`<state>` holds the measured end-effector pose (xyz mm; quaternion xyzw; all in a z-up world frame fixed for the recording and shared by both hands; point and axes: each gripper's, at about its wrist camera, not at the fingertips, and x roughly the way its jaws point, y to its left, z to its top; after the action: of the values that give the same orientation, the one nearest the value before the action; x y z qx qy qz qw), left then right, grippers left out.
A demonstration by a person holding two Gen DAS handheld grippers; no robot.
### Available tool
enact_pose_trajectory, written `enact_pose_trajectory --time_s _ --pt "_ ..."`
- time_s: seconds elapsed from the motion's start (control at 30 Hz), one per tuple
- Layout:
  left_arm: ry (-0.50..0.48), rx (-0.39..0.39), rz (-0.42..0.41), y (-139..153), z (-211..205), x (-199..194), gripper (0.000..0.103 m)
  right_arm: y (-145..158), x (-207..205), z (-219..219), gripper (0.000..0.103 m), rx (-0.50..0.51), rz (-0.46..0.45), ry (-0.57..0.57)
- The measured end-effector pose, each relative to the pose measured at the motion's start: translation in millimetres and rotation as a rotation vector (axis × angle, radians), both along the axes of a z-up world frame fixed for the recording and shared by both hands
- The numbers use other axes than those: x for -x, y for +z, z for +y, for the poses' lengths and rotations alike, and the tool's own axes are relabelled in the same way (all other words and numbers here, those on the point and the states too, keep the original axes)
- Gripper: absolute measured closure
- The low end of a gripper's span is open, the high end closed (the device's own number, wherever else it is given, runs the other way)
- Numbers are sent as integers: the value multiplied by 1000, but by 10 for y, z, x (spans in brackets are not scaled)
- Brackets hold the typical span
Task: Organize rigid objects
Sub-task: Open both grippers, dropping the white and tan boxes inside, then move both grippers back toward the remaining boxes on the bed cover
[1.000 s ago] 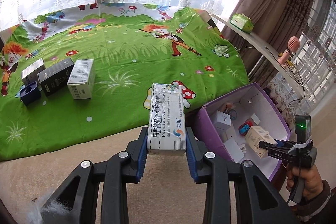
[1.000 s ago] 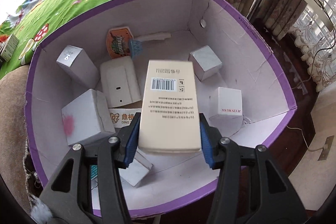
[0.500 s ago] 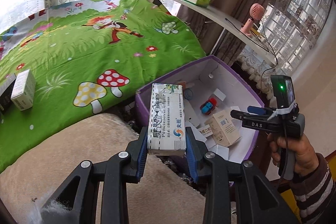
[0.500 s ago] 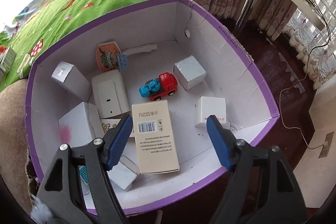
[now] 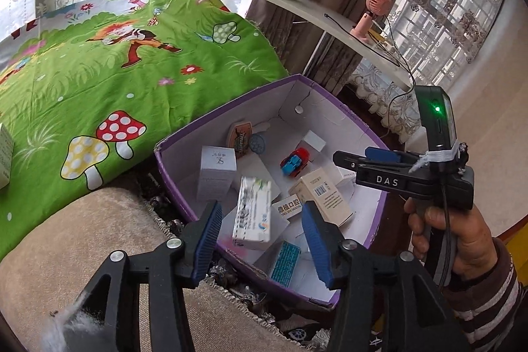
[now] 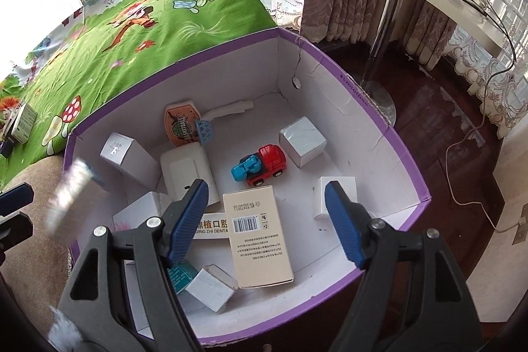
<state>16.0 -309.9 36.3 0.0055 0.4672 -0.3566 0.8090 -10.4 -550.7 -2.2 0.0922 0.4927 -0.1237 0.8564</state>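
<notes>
A purple box (image 5: 231, 108) (image 6: 171, 65) with white walls holds several small cartons, a red and blue toy truck (image 6: 260, 169) and a beige barcode carton (image 6: 257, 236) lying flat. My left gripper (image 5: 260, 207) hangs over its near-left corner with its jaws opening. A white toothpaste carton (image 5: 252, 210), blurred, drops between the pads without touching them; the right wrist view shows it at the box's left wall (image 6: 69, 197). Above the box, my right gripper (image 6: 265, 187) (image 5: 349, 157) stands open over the beige carton and holds nothing.
A green cartoon sheet (image 5: 115, 71) covers the bed behind the box, with small cartons (image 6: 23, 121) at its left. A beige cushion (image 5: 82, 236) lies in front. A white shelf (image 5: 330, 18) with a pink fan (image 5: 369, 12) and cables stands at the right.
The left gripper swung right over the purple box and let go of the toothpaste carton, which is falling. The right gripper released the beige carton, now lying in the box, and rose a little.
</notes>
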Motion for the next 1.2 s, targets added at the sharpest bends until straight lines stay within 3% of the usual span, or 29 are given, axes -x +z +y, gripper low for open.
enact_pose_trajectory --time_s 0.5,0.87,1.2 --pt "146 44 5 10 396 -85 51 -12 -121 401 27 -47 0 92" --pt "370 75 3 16 1165 -261 51 173 -315 919 27 -72 -43 192" --pt "608 24 4 -59 1930 -378 49 250 -454 1643 25 -74 -50 353"
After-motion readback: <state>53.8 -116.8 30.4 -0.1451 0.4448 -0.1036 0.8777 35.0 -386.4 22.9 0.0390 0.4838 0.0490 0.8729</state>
